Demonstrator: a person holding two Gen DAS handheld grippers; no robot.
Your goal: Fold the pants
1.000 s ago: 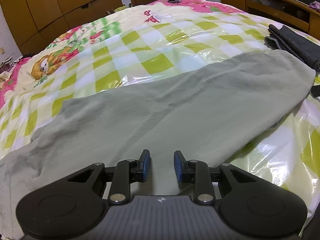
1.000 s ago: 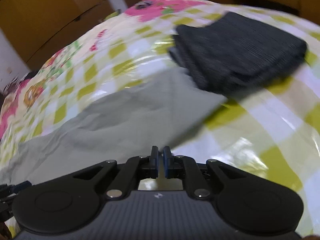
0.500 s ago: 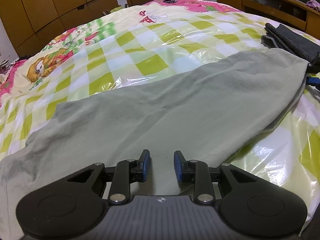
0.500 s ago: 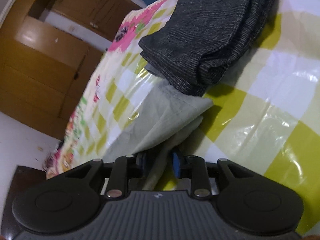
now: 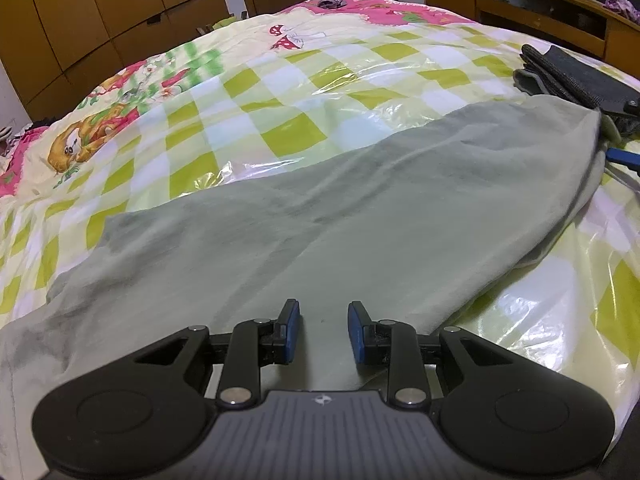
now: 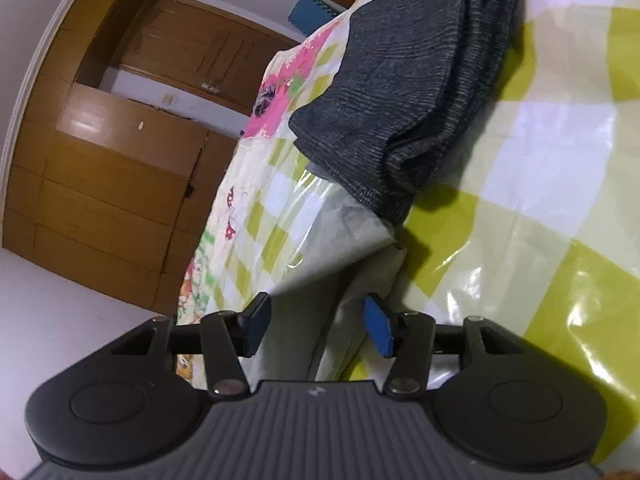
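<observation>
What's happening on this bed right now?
A person is folding grey-green pants spread on a checkered plastic-covered bed. The left gripper hovers open over the pants. The right gripper is opening with the pants' edge between its jaws, beside folded dark grey clothing.

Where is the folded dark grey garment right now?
The folded dark grey garment lies on the checkered bedspread, at the left wrist view's right edge, touching the green pants.

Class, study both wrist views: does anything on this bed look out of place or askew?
Yes. The grey-green pants lie slanted across the checked cover, and their far end is tucked under the folded dark garment.
</observation>
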